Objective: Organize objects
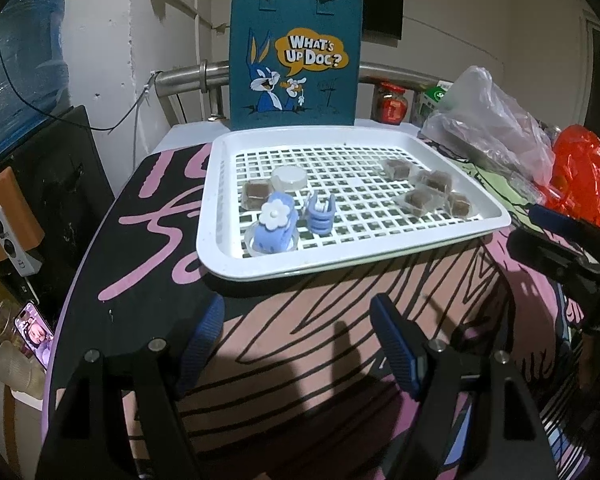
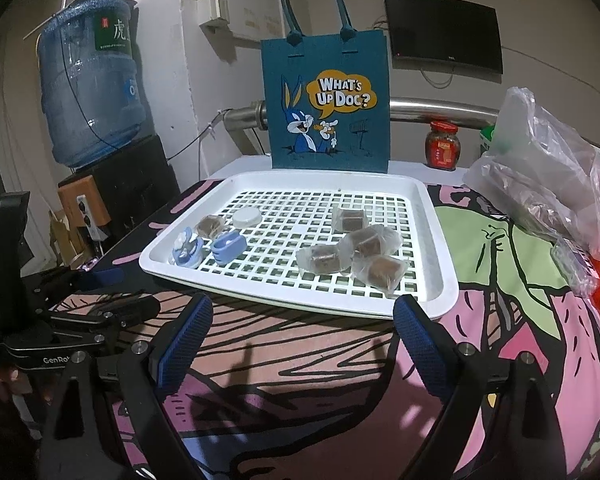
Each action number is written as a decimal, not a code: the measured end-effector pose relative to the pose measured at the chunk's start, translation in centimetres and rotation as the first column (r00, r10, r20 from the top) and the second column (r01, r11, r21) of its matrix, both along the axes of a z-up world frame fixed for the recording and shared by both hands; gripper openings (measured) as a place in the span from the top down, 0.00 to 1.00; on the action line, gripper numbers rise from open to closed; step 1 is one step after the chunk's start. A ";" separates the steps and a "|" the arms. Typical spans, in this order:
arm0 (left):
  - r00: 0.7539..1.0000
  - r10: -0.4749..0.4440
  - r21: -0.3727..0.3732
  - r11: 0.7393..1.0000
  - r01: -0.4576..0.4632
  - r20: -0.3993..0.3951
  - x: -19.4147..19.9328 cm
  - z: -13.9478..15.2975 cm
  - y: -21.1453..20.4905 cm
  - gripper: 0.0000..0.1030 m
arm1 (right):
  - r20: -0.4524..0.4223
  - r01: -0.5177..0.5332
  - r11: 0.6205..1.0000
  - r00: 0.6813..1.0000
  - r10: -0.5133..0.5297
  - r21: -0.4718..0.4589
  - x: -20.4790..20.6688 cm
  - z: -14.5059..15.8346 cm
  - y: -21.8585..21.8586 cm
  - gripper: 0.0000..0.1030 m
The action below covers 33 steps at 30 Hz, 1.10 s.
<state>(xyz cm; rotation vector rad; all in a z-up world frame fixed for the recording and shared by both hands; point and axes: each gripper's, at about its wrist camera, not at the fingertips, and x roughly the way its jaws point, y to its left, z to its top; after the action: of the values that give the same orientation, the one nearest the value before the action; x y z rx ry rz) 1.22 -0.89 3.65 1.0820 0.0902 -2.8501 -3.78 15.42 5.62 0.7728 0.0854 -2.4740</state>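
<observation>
Grippers, left (image 1: 296, 344) and right (image 2: 304, 344), I hold with jaws apart and empty, short of the white slotted plastic tray (image 2: 440, 280) bearing wrapped brown cubes (image 2: 378, 270).

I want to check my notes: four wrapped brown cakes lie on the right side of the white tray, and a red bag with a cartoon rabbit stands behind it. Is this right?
One detail is wrong: the bag is blue-green, not red, as the right wrist view shows. The rest holds: four wrapped brown cakes lie on the right side of the white tray, and the bag stands behind it.
</observation>
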 end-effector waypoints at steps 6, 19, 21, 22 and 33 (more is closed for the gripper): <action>1.000 0.008 -0.006 1.000 -0.008 0.014 -0.1 -0.3 -0.1 0.27 | 0.010 -0.002 1.000 1.000 0.002 0.016 0.0 -0.2 -0.2 0.11; 0.998 0.018 -0.012 1.000 -0.017 0.053 -0.4 -0.9 -0.2 0.27 | 0.066 0.005 0.996 0.998 -0.011 0.084 -0.6 -1.6 -1.0 0.11; 0.998 0.022 -0.011 1.000 -0.021 0.065 -0.5 -1.0 -0.2 0.27 | 0.079 0.005 0.995 0.997 -0.013 0.098 -0.7 -2.0 -1.2 0.11; 0.998 0.022 -0.009 1.000 -0.022 0.067 -0.5 -1.1 -0.2 0.27 | 0.089 0.005 0.994 0.996 -0.015 0.109 -0.8 -2.2 -1.3 0.11; 0.994 0.027 -0.006 1.000 -0.027 0.109 -1.0 -1.7 -0.4 0.27 | 0.126 0.017 0.990 0.991 -0.036 0.143 -1.3 -3.0 -1.4 0.11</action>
<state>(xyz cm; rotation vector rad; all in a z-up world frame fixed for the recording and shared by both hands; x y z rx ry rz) 0.24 -1.28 1.96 1.2236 0.0903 -2.7598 -5.10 14.04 2.58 0.9976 0.2072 -2.4564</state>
